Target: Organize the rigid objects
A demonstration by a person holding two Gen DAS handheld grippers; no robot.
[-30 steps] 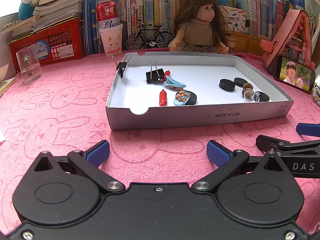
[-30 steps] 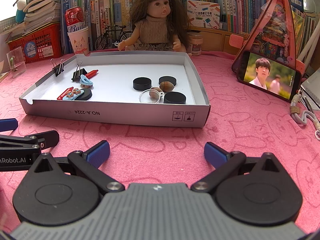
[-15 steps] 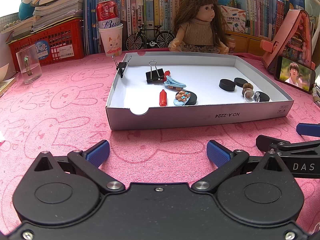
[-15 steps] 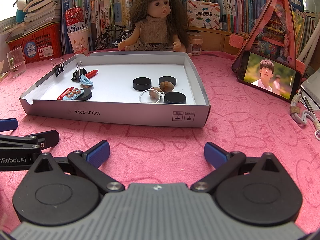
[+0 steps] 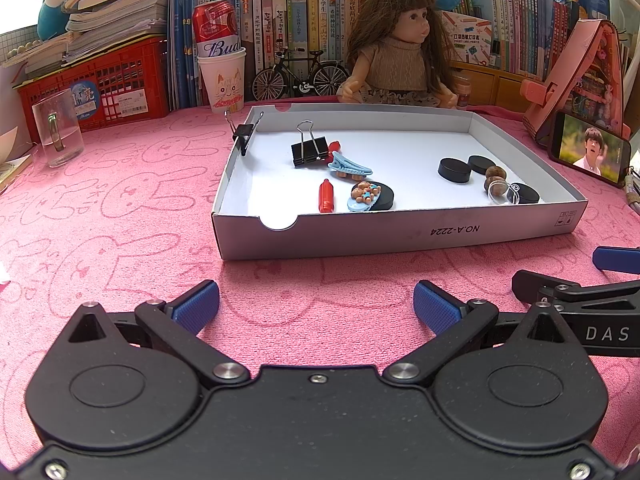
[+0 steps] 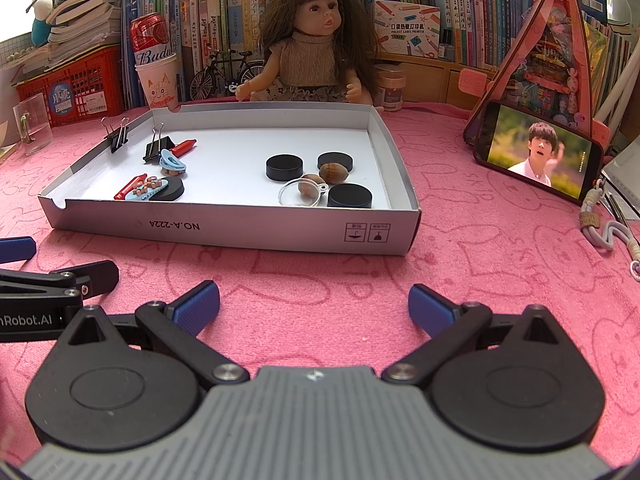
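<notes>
Binder clips [image 5: 307, 152], hair clips [image 5: 349, 167], black discs [image 5: 453, 169] and nuts [image 5: 495, 180] sit unmoved in the white box lid [image 5: 400, 236], centre frame. Both grippers, left [image 5: 316, 306] and right [image 6: 314, 304], stay low on the table, fingers wide apart, empty; sorting is stalled or complete.

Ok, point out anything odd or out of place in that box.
One small binder clip is clamped onto the left wall of the box instead of lying inside. A blue hair clip rests partly on top of a black disc. Nothing looks spilled or broken.
</notes>
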